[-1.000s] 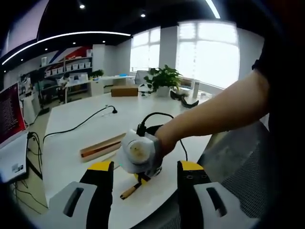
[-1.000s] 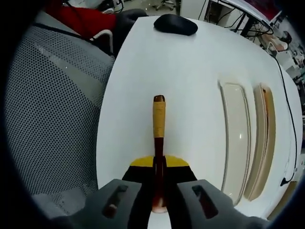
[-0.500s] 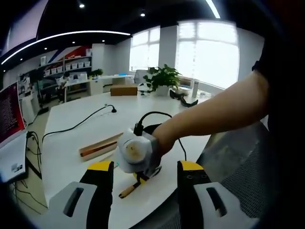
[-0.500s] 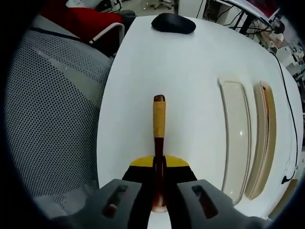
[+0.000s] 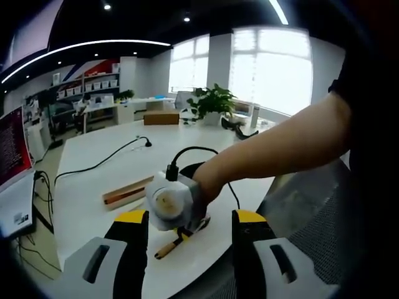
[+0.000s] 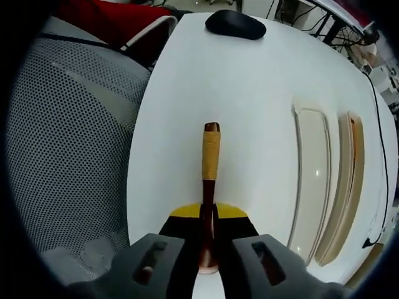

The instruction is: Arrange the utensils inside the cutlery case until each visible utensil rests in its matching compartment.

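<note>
In the left gripper view, a dark red screen [image 5: 11, 146] at the far left carries rows of text too small to read, and shelves [image 5: 93, 84] behind it hold boxes whose labels are blurred. A black cable [image 5: 103, 163] runs across the white table [image 5: 93, 199]. The cutlery case [image 5: 126, 192] lies on the table as a low wooden strip, just left of the right gripper [image 5: 171, 202], which a person's hand [image 5: 209, 180] holds over the table edge. A wooden utensil handle [image 5: 171, 246] sticks out below that gripper. The left gripper [image 5: 190, 233] stands with its yellow-tipped jaws wide apart, holding nothing. A potted plant [image 5: 214, 103] sits at the table's far end.

In the right gripper view, a mesh chair [image 6: 68, 124] fills the left side. The right gripper [image 6: 209, 218] has its jaws closed on the utensil [image 6: 209, 162], whose yellow-wrapped handle points away over the bare table [image 6: 249, 87]. To the right lies the cutlery case [image 6: 324, 187], with two long compartments side by side; the utensil is beside it, apart. A black mouse-like object [image 6: 235, 23] rests at the far edge.
</note>
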Available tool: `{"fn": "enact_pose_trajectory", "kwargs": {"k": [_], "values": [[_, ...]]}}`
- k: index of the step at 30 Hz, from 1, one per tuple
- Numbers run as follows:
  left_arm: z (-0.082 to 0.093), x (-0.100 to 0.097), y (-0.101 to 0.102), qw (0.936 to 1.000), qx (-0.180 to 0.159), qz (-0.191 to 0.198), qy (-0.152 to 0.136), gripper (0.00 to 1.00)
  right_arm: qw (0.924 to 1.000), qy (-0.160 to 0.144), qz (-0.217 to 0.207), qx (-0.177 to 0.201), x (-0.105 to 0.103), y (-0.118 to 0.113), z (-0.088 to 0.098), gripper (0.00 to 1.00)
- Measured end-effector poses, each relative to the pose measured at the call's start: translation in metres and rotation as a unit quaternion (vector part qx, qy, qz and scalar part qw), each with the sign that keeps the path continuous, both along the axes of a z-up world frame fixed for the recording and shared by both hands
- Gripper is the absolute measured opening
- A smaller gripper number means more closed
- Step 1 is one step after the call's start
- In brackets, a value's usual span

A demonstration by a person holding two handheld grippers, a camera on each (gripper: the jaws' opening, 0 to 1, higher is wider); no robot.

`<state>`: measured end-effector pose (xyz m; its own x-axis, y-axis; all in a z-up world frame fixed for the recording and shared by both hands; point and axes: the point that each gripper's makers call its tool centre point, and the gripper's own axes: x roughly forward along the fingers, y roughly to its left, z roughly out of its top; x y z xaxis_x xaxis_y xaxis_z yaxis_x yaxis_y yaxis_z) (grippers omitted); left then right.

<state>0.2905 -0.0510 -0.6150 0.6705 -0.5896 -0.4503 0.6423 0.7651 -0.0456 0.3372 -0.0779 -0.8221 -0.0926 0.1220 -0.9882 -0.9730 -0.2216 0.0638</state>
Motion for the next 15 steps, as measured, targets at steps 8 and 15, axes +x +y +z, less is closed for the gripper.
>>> {"fn": "enact_pose_trajectory", "kwargs": {"k": [8, 15], "values": [[0.0001, 0.0001, 0.0003, 1.0, 0.0, 0.0, 0.0, 0.55, 1.0, -0.004, 0.0, -0.006, 0.0003, -0.0004, 0.0001, 0.03], [0.0006, 0.0001, -0.0001, 1.0, -0.002, -0.001, -0.001, 0.55, 1.0, -0.006, -0.001, -0.004, 0.0004, -0.0004, 0.0001, 0.03]]}}
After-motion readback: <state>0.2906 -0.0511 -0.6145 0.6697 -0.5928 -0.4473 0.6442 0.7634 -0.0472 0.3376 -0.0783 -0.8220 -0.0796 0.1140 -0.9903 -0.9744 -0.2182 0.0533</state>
